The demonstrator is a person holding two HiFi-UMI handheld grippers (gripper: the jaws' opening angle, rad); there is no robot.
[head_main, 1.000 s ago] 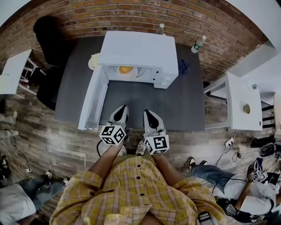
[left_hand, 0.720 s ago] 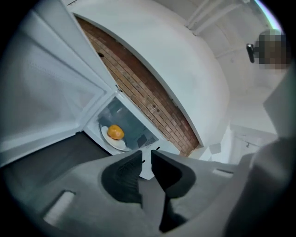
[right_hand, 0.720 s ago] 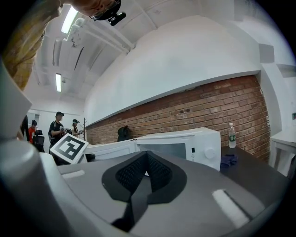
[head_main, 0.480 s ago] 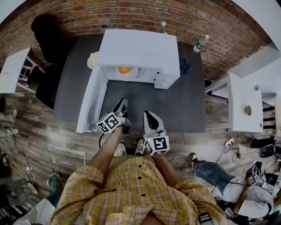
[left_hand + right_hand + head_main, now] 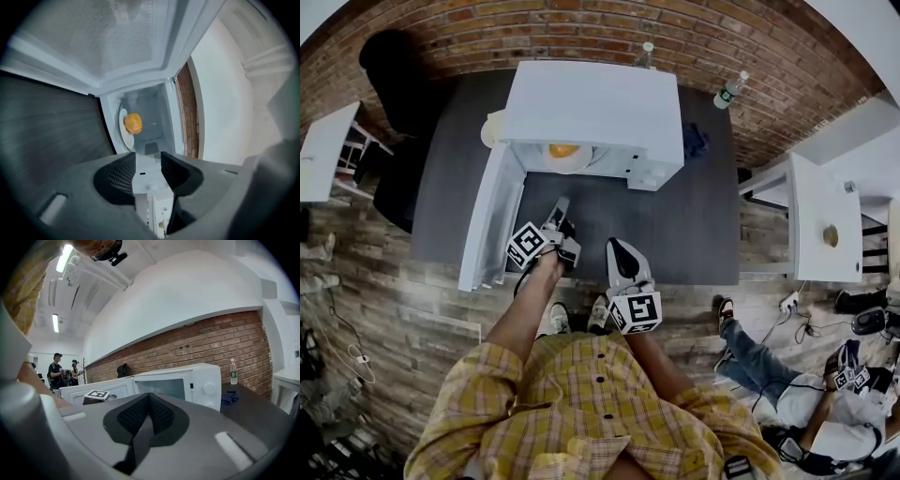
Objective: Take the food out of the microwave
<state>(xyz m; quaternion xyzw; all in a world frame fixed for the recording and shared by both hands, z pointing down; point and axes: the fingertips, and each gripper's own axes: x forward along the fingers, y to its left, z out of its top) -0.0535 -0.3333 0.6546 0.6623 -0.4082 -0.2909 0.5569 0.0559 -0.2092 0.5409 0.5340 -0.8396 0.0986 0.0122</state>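
A boxy white microwave [image 5: 591,112] stood on the dark grey worktop [image 5: 694,234] against the red brick wall [image 5: 722,37], its white door [image 5: 487,225] swung wide open to the left in the head view. The task's thing, a round orange piece of food [image 5: 563,150], lay on a white plate [image 5: 572,161] inside the open cavity, touched by neither tool. The left tool [image 5: 559,214] hovered over the worktop just in front of the cavity, beside the open door, rolled onto its side and pointing in at the food; its jaws had just been opening and stood apart with nothing between the pads. The right tool [image 5: 617,246] hung nearer the person, over the front part of the worktop, its jaws pressed together and empty. A clear plastic bottle [image 5: 727,92] stood at the worktop's far right corner, and a dark blue cloth [image 5: 694,142] lay just right of the microwave.
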